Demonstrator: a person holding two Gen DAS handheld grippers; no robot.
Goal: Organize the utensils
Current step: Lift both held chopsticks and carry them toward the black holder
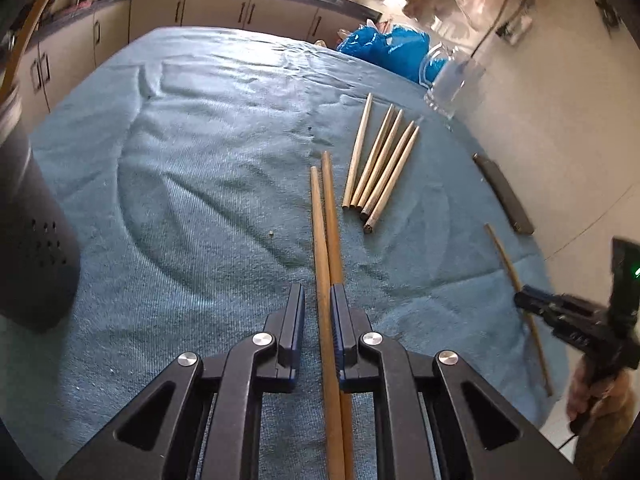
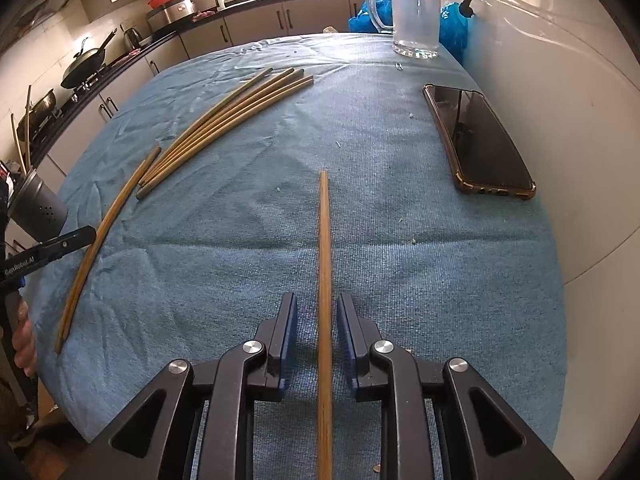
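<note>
1. Chopsticks are seen spread over a table covered in a blue cloth; at the far left of the scene, a dark perforated holder stands on the cloth.
2. Two darker chopsticks are framed between the fingers of the left gripper, whose jaws stand slightly apart around the pair; whether the pads are pressing on the wood cannot be told.
3. A loose bundle of five paler chopsticks is laid side by side on the cloth, just to the right of the dark pair and apart from it.
4. A single chopstick is seen running between the fingers of the right gripper, which is held open, with a clear gap on either side of the stick.
5. A phone in a brown case is laid face up near the table's right edge, beside the white wall.
6. A clear plastic jug is stood at the far right corner, with a blue plastic bag behind it.
</note>
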